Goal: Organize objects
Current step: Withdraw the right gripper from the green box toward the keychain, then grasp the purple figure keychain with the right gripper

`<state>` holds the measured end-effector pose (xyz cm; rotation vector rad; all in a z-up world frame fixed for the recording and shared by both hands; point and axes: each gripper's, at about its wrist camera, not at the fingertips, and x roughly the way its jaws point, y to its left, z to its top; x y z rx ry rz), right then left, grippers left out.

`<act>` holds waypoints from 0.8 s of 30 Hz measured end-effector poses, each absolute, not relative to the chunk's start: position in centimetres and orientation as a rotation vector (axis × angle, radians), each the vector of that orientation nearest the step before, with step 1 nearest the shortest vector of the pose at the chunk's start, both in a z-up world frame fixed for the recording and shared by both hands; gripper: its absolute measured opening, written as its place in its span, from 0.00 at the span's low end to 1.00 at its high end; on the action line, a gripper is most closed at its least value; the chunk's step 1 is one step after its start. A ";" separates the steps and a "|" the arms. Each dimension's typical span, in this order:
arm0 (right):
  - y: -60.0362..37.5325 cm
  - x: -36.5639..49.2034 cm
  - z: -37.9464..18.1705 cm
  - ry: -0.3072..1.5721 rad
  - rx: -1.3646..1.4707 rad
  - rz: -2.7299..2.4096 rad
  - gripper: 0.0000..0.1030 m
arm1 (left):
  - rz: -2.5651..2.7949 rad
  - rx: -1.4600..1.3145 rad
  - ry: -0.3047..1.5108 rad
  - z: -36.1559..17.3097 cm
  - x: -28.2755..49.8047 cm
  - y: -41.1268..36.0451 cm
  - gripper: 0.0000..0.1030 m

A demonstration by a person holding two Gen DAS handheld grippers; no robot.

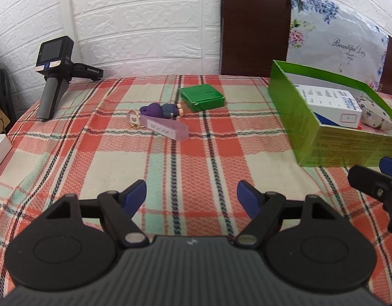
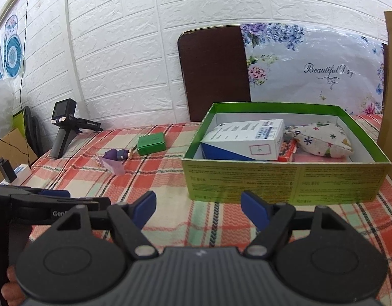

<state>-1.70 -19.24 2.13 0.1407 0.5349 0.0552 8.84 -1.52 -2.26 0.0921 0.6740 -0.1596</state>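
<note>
Sorting looks part done: far left on the plaid-clothed counter (image 1: 196, 158) lie a purple doll keychain (image 1: 161, 111) and small green box (image 1: 203, 97); right, the open green carton (image 2: 285, 178) holds other items. Left tool (image 1: 192, 195) and right tool (image 2: 198, 204) hover spread, empty. Next likely: reach the keychain. White brick wall (image 1: 145, 25) behind.

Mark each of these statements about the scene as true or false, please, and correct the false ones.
1. The left tongs are open and hold nothing. True.
2. The small dark-green cardboard box lies inside the large open light-green box. False: it lies outside, on the red-checked cloth.
3. The white-and-blue carton is in the large box. True.
4. The purple doll keychain with lilac strap is gripped by the right tongs. False: it lies on the cloth; those tongs are open and empty.
5. A star-printed fabric pouch is in the large box. True.
</note>
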 end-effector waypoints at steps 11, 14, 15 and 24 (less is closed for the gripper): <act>-13.0 2.1 2.4 0.554 0.015 0.233 0.61 | 0.068 0.055 0.612 -4.1 11.5 7.3 0.78; -11.1 5.0 1.8 0.582 -0.005 0.277 0.60 | 0.136 0.039 0.589 -5.1 12.0 10.0 0.79; -10.4 6.2 1.5 0.594 -0.008 0.290 0.60 | 0.146 0.019 0.590 -5.5 12.2 10.8 0.80; -4.9 16.8 -1.1 0.662 -0.047 0.355 0.69 | 0.087 -0.087 0.548 -6.0 11.9 11.8 0.82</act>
